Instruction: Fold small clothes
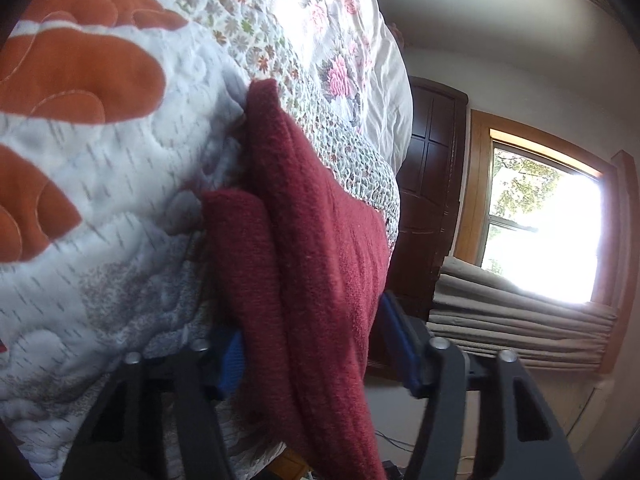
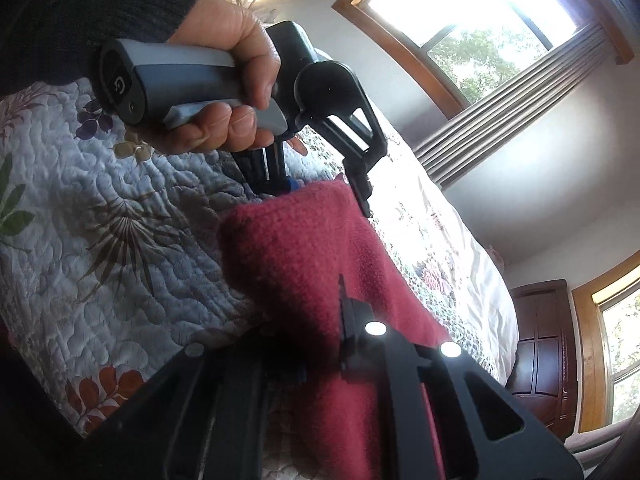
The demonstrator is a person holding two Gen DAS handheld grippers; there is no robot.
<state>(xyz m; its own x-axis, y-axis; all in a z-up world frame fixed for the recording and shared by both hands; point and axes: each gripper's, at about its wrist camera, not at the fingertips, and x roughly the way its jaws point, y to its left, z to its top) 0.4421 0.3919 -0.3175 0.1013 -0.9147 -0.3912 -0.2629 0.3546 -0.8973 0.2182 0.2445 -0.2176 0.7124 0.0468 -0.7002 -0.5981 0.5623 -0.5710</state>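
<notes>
One dark red knitted garment (image 1: 320, 248) lies on the bed's quilt (image 1: 120, 200), near its edge. You hold two grippers. The left gripper (image 1: 312, 344) has the garment between its jaws, clenched on the cloth. The right gripper (image 2: 320, 360) likewise grasps the same garment. One hand (image 2: 232, 80) shows.

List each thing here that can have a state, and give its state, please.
Red knit garment: folded double, held at both ends over the quilt.
Left tongs: shut on the garment.
Right tongs: shut on the garment.
Quilt: spread on the bed.
Window curtain: gathered aside.
</notes>
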